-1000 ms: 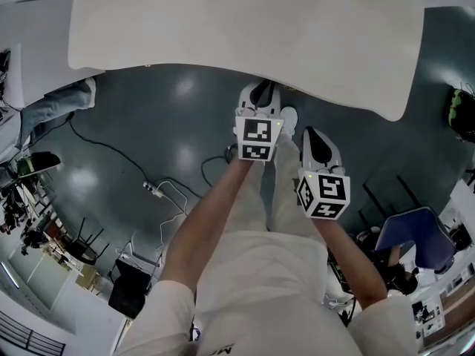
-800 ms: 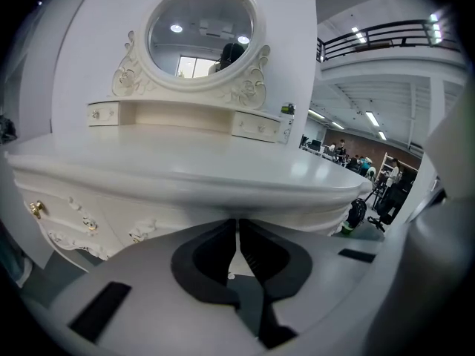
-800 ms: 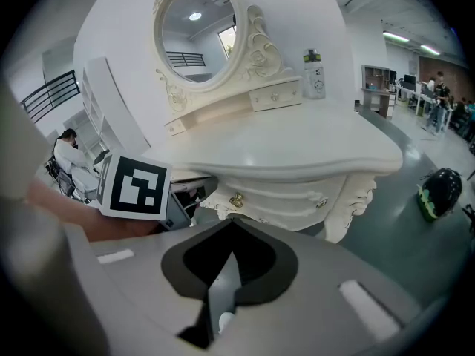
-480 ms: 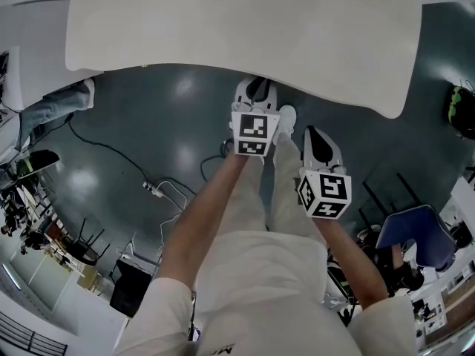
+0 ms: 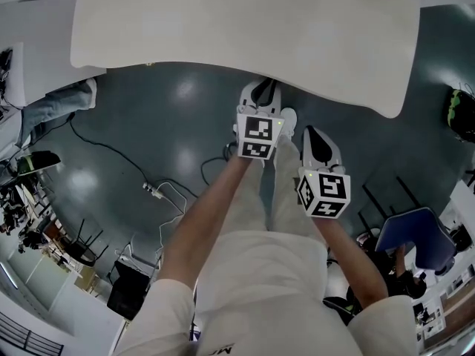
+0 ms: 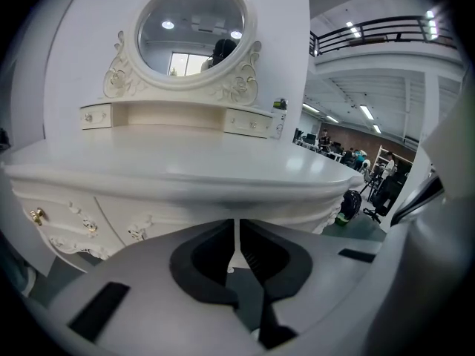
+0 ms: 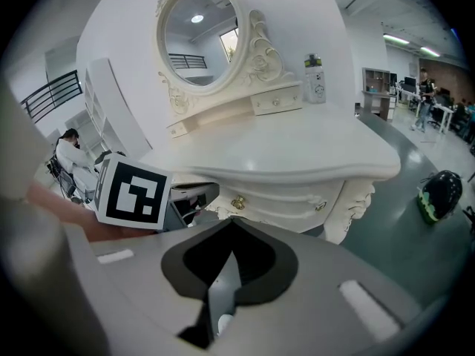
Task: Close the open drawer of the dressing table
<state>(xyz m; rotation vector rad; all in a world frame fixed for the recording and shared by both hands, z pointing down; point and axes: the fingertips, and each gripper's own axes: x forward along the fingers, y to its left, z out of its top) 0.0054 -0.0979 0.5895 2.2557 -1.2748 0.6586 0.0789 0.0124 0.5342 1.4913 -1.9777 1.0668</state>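
The white dressing table (image 5: 245, 28) fills the top of the head view; its top hides the drawers there. My left gripper (image 5: 260, 92) points at the table's front edge, its jaws shut on nothing, and it faces the carved front (image 6: 111, 221) under the tabletop. My right gripper (image 5: 316, 141) hangs a little behind and to the right, also shut and empty. In the right gripper view a drawer front with a gold knob (image 7: 238, 202) sits under the tabletop, beside the left gripper's marker cube (image 7: 133, 191). How far that drawer stands out I cannot tell.
An oval mirror (image 6: 194, 24) and small upper drawers (image 6: 249, 122) stand at the table's back, with a bottle (image 7: 315, 80) on its right end. On the grey floor lie a cable (image 5: 111, 150), a black bag (image 7: 438, 195) and a blue chair (image 5: 415, 239). A person's leg (image 5: 52, 102) is at left.
The left gripper nudged forward toward the table half a second ago and has come back to about where it was. The right gripper has stayed still.
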